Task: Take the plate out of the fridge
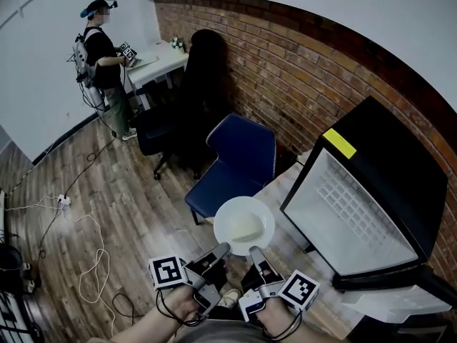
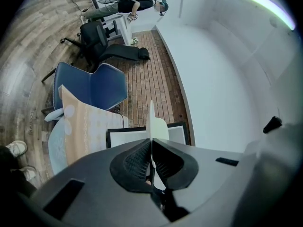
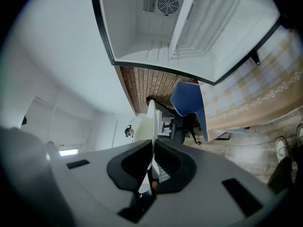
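In the head view, the white plate is outside the fridge, in the air to the left of its open door and above the edge of the worktop. On the plate lies something pale, perhaps food; I cannot tell it clearly. The left tool and the right tool both reach its near rim. The fridge has a yellow label on top, but no writing on it can be read. A blue chair stands to the left of the fridge.

In the left gripper view, the jaws are pressed together on the thin plate rim, seen from its edge.

In the right gripper view, the jaws likewise pinch the plate rim, with the open fridge beyond.
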A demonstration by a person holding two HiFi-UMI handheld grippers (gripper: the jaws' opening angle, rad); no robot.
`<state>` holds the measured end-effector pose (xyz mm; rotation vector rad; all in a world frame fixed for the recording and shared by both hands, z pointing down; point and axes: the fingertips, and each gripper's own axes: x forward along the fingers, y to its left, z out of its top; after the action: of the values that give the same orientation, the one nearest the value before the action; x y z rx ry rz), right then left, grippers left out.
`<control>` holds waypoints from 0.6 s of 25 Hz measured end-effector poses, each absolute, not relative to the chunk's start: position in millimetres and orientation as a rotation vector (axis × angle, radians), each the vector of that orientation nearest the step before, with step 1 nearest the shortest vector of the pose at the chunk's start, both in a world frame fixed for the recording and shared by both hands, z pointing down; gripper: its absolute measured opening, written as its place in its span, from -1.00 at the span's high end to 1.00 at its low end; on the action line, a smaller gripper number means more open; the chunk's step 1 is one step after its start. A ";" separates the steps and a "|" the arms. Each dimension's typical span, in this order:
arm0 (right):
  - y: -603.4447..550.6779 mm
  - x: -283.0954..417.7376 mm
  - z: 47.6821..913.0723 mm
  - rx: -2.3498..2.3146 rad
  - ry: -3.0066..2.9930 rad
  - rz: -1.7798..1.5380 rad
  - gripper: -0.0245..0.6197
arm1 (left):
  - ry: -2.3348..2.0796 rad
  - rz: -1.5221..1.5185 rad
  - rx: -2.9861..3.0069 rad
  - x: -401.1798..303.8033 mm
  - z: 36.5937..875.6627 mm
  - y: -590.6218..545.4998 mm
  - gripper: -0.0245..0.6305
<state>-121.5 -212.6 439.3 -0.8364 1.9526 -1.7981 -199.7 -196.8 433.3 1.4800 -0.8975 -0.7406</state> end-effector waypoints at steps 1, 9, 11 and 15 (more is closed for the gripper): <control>-210.9 -119.0 443.4 -0.851 1.967 -1.794 0.81 | -0.895 -0.740 1.475 -198.5 436.3 -194.8 0.86; -212.2 -114.3 452.4 -0.881 1.957 -1.802 0.81 | -0.893 -0.741 1.447 -197.6 444.8 -194.2 0.86; -212.4 -112.8 452.9 -0.890 1.975 -1.795 0.81 | -0.890 -0.739 1.450 -197.0 444.3 -194.6 0.86; -213.2 -111.9 450.1 -0.881 1.983 -1.777 0.81 | -0.880 -0.738 1.458 -195.4 442.0 -195.3 0.86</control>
<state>-111.9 -213.2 450.1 -0.8806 1.9835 -1.7774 -195.4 -195.3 442.0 1.4584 -0.8803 -0.7377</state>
